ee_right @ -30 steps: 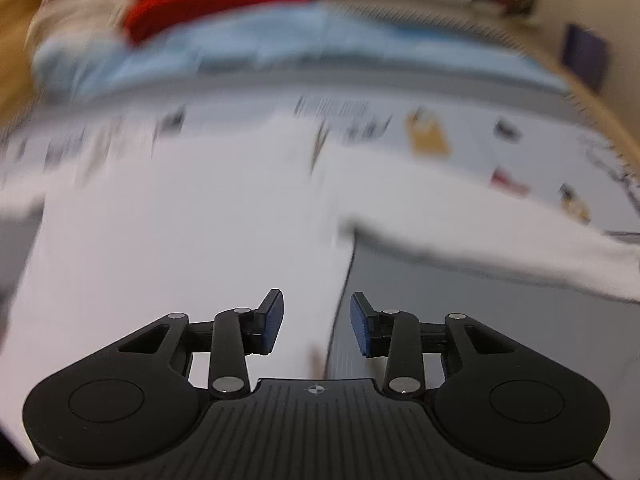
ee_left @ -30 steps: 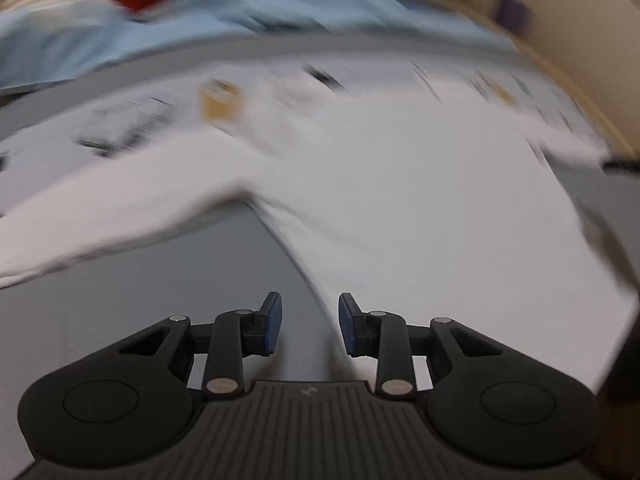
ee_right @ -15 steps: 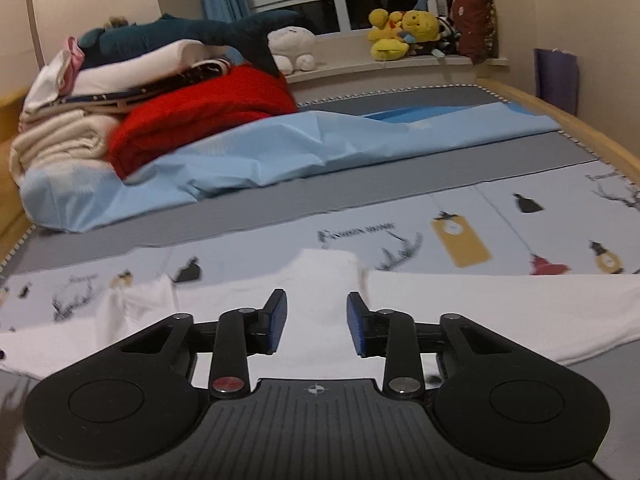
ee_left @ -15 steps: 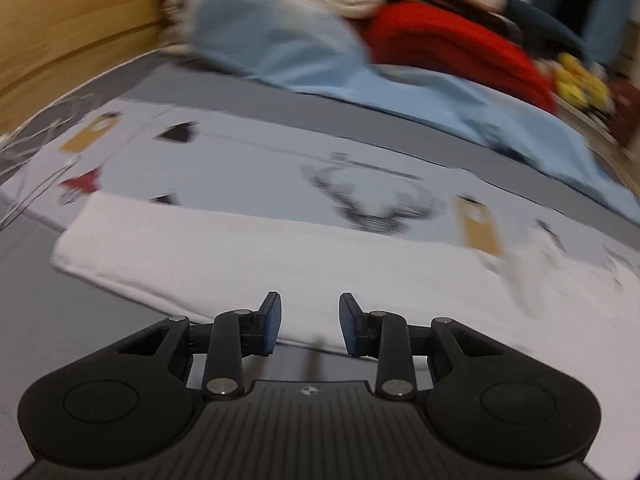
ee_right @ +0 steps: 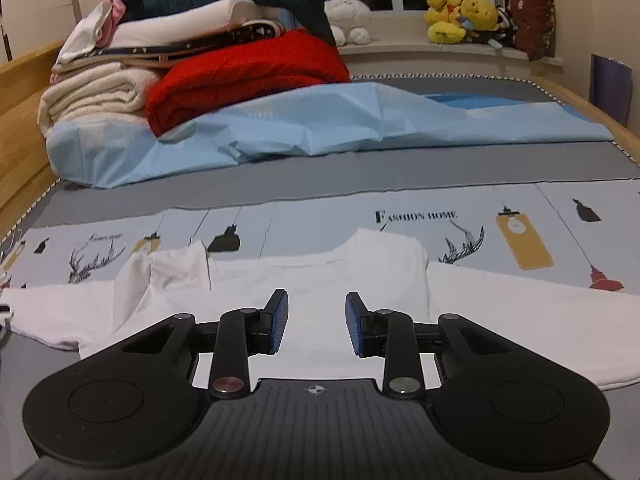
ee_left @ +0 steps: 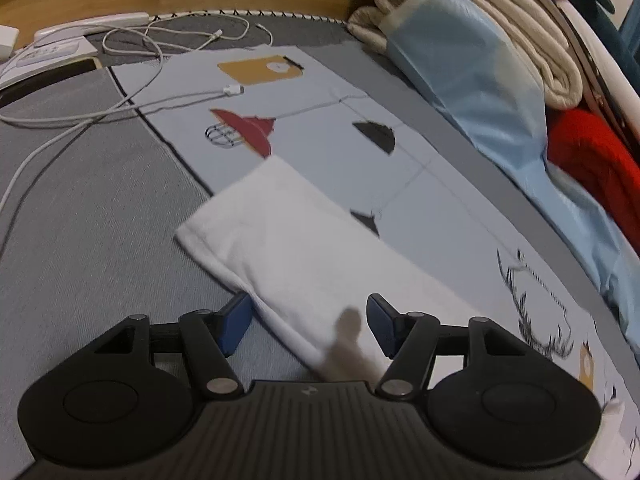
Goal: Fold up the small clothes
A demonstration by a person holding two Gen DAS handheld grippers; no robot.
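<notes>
White shirt lies spread crosswise, collar away (both grippers' jaws open).

Bedroom: bed with wooden frame; folded blankets at 10 o'clock, plush toys on windowsill at 1 o'clock.

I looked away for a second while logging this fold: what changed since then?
The left gripper swung left along the white shirt to its sleeve end and opened wider, straddling the sleeve's edge. The right gripper dropped low over the shirt's middle. Nothing grasped; the shirt stays spread flat.
</notes>
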